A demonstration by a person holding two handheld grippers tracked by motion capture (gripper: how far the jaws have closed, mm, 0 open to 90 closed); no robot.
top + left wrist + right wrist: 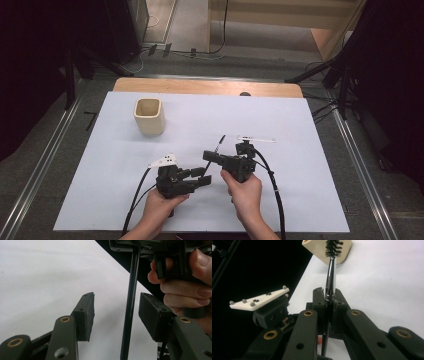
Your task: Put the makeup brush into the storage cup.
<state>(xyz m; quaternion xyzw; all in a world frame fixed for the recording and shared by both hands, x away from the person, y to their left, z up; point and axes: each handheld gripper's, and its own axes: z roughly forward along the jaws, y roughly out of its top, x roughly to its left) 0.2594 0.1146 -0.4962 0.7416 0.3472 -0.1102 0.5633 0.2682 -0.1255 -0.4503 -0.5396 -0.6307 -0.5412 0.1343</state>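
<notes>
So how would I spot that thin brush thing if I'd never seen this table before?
Start at the white table and find the person's right hand near its front edge. The right claw in that hand is clamped on a thin black brush. Its shiny metal stem and bristly black tip, pointing toward the cream cup, set it apart.

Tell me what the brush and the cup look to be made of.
Brush: shiny chrome-like metal shaft, going by its bright reflections; the black bristles look like stiff synthetic fibre, though that is uncertain.
Cup: matt cream, thick-walled with rounded corners, no gloss; probably plastic or unglazed ceramic, I cannot tell which.
</notes>
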